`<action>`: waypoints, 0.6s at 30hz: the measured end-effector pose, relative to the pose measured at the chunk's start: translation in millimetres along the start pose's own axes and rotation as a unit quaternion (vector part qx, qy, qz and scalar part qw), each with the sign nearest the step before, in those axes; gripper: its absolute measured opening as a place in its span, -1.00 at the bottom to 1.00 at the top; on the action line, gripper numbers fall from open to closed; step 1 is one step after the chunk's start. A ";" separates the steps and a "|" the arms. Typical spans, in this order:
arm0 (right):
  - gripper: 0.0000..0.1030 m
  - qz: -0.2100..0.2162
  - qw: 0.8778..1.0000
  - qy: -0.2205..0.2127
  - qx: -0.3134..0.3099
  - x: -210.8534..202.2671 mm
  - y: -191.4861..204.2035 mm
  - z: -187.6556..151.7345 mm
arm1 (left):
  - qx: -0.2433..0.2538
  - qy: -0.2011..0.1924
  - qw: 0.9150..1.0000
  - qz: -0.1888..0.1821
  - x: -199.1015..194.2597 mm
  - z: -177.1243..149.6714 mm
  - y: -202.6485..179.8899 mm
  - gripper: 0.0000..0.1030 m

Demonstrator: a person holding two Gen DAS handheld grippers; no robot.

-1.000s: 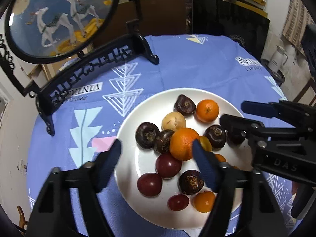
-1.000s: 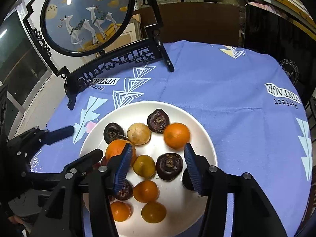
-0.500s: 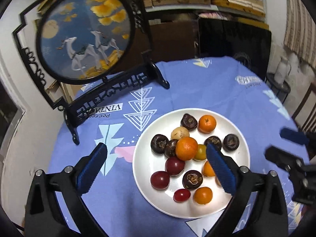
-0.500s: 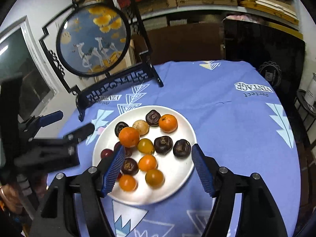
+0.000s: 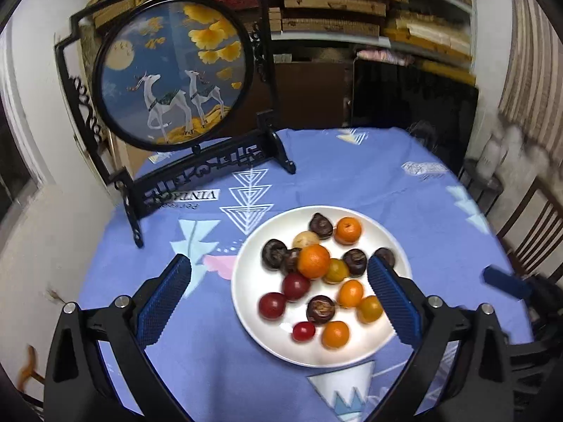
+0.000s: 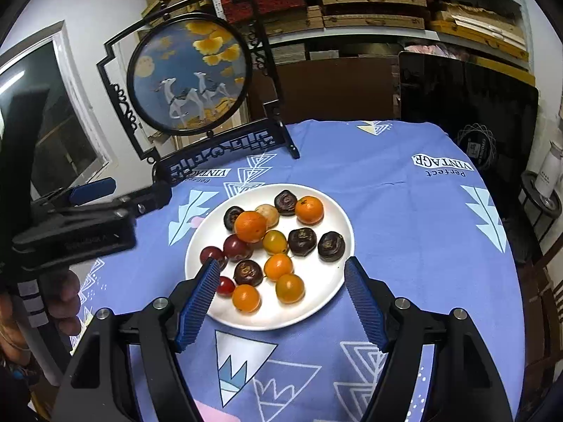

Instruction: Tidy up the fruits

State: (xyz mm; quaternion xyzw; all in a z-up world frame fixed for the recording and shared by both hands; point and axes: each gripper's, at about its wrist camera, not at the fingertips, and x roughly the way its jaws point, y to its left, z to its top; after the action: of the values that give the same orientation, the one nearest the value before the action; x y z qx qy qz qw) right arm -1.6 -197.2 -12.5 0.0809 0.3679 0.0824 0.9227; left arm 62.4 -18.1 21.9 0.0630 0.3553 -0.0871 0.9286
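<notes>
Both the left tongs [image 5: 278, 295] and the right tongs [image 6: 281, 295] hang above the worktop [image 6: 404, 211] with their ribbed blue pads spread wide and nothing between them, each looking down on the plate [image 6: 327, 281]. The purple cloth [image 5: 334, 176] carries white triangle prints and the words "Perfect VINTAGE". The round, glossy white plate sits mid-worktop holding smooth orange, red and wrinkled dark fruits [image 6: 278, 242], before a black-framed round deer screen [image 5: 172, 77].

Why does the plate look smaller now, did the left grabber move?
Yes. The left gripper pulled up and back: the white plate and deer screen both look smaller and farther than before.
</notes>
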 end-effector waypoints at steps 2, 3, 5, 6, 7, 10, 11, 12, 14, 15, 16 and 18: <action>0.43 0.002 1.000 0.002 -0.004 -1.5 4.3 -2.5 | -0.006 0.000 1.000 0.004 -2.1 -1.9 2.8 0.90; 0.43 0.002 1.000 0.003 -0.006 -1.5 6.1 -3.0 | -0.006 0.001 1.000 0.008 -2.3 -3.0 3.3 0.90; 0.43 -0.001 1.000 0.006 -0.012 -2.8 10.4 -4.3 | -0.006 0.006 1.000 0.016 -1.5 -5.6 4.1 0.90; 0.43 -0.001 1.000 0.007 -0.014 -3.4 11.8 -4.2 | -0.006 0.010 1.000 0.020 -0.4 -6.9 4.4 0.90; 0.43 -0.003 1.000 0.008 -0.017 -3.9 13.7 -4.3 | -0.007 0.013 1.000 0.022 -0.7 -8.1 5.1 0.90; 0.45 -0.011 1.000 0.009 -0.018 -5.3 17.3 -4.3 | -0.008 0.022 0.999 0.026 0.4 -10.5 5.1 0.90; 0.45 -0.014 1.000 0.010 -0.018 -4.9 17.5 -3.7 | -0.006 0.024 0.999 0.028 0.4 -11.2 4.4 0.90; 0.45 -0.021 1.000 0.010 -0.016 -4.5 17.8 -2.9 | -0.006 0.024 0.999 0.029 0.3 -11.7 4.0 0.90; 0.46 -0.032 0.999 0.013 -0.011 -2.9 17.8 -1.3 | -0.007 0.028 0.999 0.029 0.5 -12.3 4.0 0.90; 0.46 -0.037 0.999 0.014 -0.009 -1.9 17.8 -0.9 | -0.008 0.029 0.999 0.029 0.9 -12.6 4.2 0.90; 0.46 -0.042 0.999 0.016 -0.005 -0.5 17.9 0.4 | -0.007 0.030 0.999 0.033 1.1 -13.0 3.9 0.90; 0.47 -0.046 0.999 0.017 -0.001 1.2 17.9 2.3 | -0.003 0.030 0.999 0.040 1.3 -13.1 3.4 0.90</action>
State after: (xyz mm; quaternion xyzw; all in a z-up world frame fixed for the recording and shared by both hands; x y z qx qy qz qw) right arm -0.7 -179.7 -7.9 0.0615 0.3865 0.0412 0.9193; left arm 55.5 -12.6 11.5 0.0766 0.3803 -0.0470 0.9205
